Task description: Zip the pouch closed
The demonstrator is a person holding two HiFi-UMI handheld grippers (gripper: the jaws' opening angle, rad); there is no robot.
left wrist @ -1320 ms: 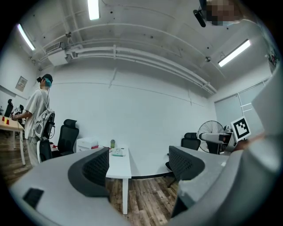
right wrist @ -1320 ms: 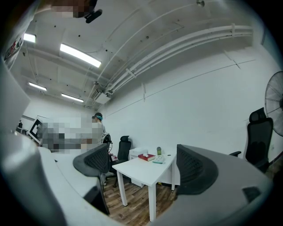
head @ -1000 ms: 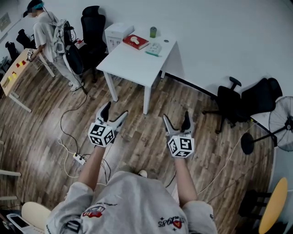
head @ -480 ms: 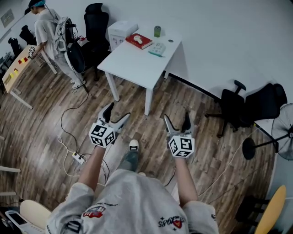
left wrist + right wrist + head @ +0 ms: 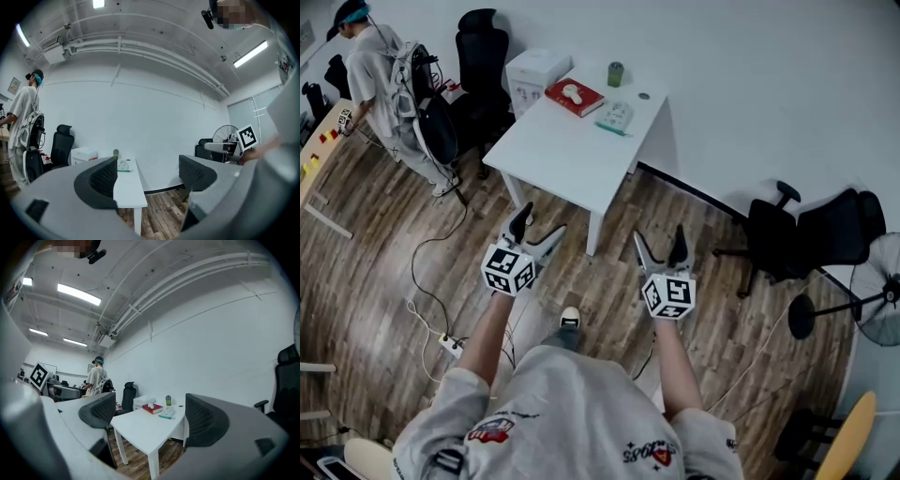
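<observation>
Left gripper (image 5: 536, 225) is short of the table (image 5: 572, 155), jaws apart, nothing btwn them. Vs a sec ago a foot (image 5: 570, 319) has come fwd and the table sits a bit closer, so I reckon I'm still on approach, zipping not begun. Pouch (image 5: 614, 116), I think, is the pale flat thing w/ teal edge at the table's far end, right of the red book (image 5: 574, 96). Zip too small to read. Right gripper (image 5: 659, 239) is also short of the table, jaws apart, empty.

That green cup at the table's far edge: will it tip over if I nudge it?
Probably tippy: the green cup stands upright and looks taller than wide, so a sideways nudge may topple it, and it might then roll. Its weight is unclear; its contents are not visible. It stands apart from the pouch, so contact seems avoidable.
</observation>
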